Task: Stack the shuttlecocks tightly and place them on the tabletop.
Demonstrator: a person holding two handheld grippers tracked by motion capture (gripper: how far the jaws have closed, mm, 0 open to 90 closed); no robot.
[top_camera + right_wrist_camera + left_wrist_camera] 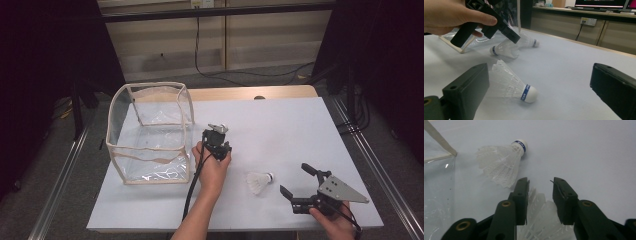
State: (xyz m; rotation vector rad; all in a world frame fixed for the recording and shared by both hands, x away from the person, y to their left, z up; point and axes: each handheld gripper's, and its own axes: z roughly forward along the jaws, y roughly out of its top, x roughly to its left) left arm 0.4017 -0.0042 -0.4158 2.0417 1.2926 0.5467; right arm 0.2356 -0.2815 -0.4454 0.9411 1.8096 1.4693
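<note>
A white shuttlecock lies on the white table between the jaws of my left gripper, its feathers close to both pads; no squeeze shows. A person's hand holds that gripper pointing down beside the clear bag. A second shuttlecock lies just beyond, its cork pointing away. A third shuttlecock lies near the front, a little ahead of my right gripper. In the right gripper view this shuttlecock sits between the wide-open jaws of my right gripper, untouched.
The clear bag has beige edging and stands open-topped at the table's left; its corner is close to the left gripper. A black cable trails from the left gripper toward the front edge. Metal rails run along both sides of the table.
</note>
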